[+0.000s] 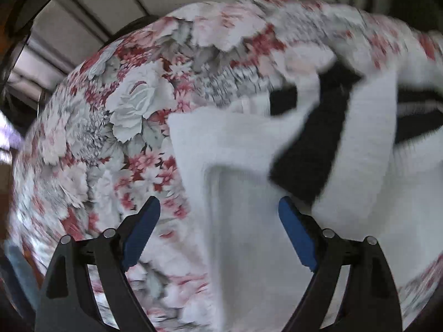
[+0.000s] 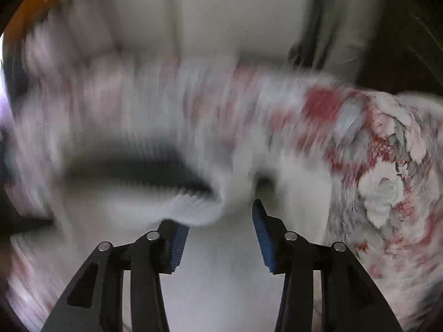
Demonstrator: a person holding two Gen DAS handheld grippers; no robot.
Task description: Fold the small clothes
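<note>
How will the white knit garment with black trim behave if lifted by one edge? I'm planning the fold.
The white knit garment will probably flop: it already lies in soft folds and creases on the floral cloth. Its thick, fuzzy knit suggests little slipping. It looks light, so a pinched corner would likely drag the rest along.

- The left gripper (image 1: 218,207) hung over the bed with its blue pads (image 1: 296,235) spread wide, gripping nothing.
- A white garment (image 1: 235,144) with black bands (image 1: 313,149) lay from the centre toward three o'clock, its cloth under the gap between the pads.
- The floral bedspread (image 1: 124,105) filled nine to twelve o'clock.
</note>
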